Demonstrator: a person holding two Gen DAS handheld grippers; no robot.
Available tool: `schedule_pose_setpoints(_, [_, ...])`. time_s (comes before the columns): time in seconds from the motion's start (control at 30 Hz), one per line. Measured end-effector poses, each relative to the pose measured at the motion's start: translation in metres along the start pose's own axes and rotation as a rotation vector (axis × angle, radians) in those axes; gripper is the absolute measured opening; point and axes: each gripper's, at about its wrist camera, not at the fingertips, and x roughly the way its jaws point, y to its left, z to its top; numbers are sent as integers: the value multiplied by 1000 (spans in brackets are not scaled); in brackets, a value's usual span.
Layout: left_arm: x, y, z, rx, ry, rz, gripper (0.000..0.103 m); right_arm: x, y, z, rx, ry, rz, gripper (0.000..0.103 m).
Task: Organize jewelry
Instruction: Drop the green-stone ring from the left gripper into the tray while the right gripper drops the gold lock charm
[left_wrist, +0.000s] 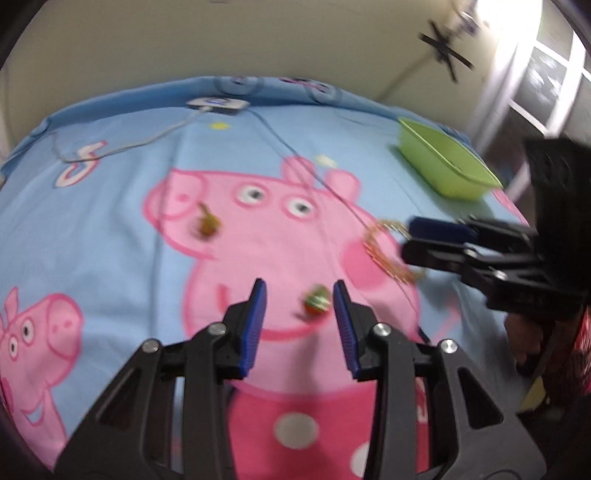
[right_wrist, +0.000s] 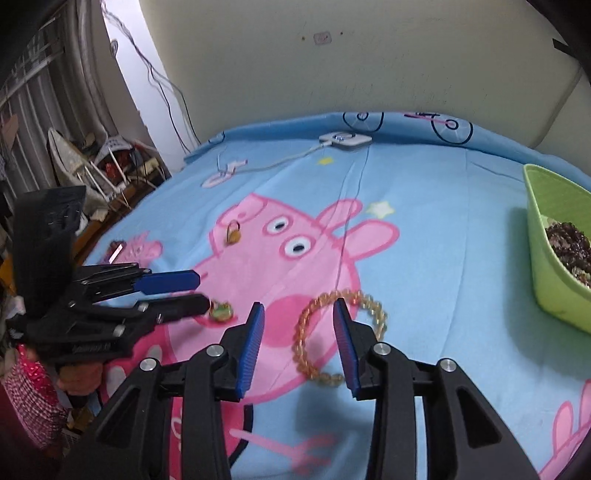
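On the blue cartoon-pig blanket (right_wrist: 424, 258) lies a gold bead bracelet (right_wrist: 306, 325). My right gripper (right_wrist: 298, 308) hovers open over it, the bracelet's left arc between the jaws and the right finger inside the ring. A small green-and-red piece (left_wrist: 316, 301) lies between the open jaws of my left gripper (left_wrist: 298, 293), clear of both pads. The right wrist view shows this piece (right_wrist: 221, 311) just beyond the left gripper (right_wrist: 201, 292). A small gold charm (right_wrist: 233, 234) rests farther back on the pig's snout. The left wrist view shows the bracelet (left_wrist: 384, 254) beside the right gripper (left_wrist: 410, 240).
A light green bin (right_wrist: 546, 280) holding dark beads (right_wrist: 567, 242) stands at the blanket's right. A white device (right_wrist: 345, 140) with a cable lies at the back by the wall, and a thin wire (right_wrist: 345, 229) crosses the blanket. Clutter (right_wrist: 107, 166) stands off the left edge.
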Motion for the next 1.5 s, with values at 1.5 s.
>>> schedule_pose_setpoints(1.5, [-2,-7,50,-12,-85,15,8,10,-14,42,-46,-74,-56,0])
